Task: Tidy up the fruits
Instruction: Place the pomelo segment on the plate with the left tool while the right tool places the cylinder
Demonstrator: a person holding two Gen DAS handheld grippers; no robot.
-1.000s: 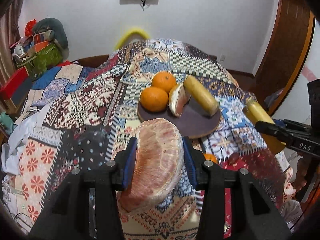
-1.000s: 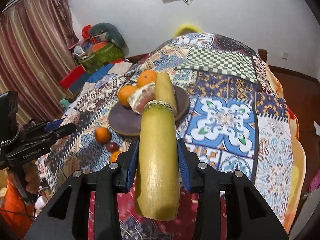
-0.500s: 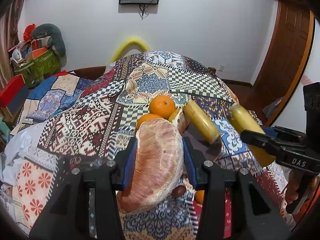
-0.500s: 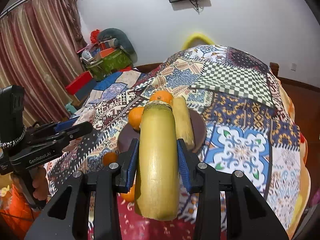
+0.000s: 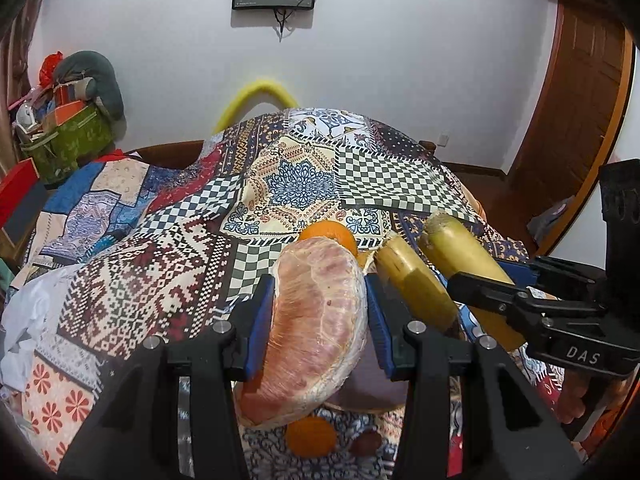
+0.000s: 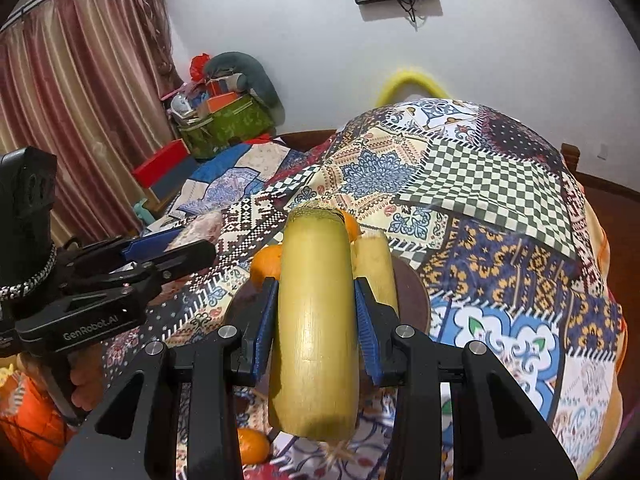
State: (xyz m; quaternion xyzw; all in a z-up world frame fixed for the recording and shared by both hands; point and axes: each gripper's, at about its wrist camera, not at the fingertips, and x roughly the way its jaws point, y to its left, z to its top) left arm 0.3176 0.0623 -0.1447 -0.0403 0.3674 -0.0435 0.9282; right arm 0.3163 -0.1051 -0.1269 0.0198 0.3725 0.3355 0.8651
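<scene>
Fruits abt half sorted: plate (image 6: 416, 292) holds some, our fingers clamp pomelo wedge (image 5: 316, 320) & cane piece (image 6: 316, 320), loose orange (image 5: 310, 436) left.

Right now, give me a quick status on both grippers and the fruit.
Left gripper shut on pomelo. Right gripper shut on cane. Both above plate; second cane lies there.

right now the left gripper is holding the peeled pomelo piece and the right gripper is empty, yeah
Not quite. The left gripper does hold the peeled pomelo piece, but the right gripper is not empty: the right wrist view shows it shut on a yellow sugarcane piece.
</scene>
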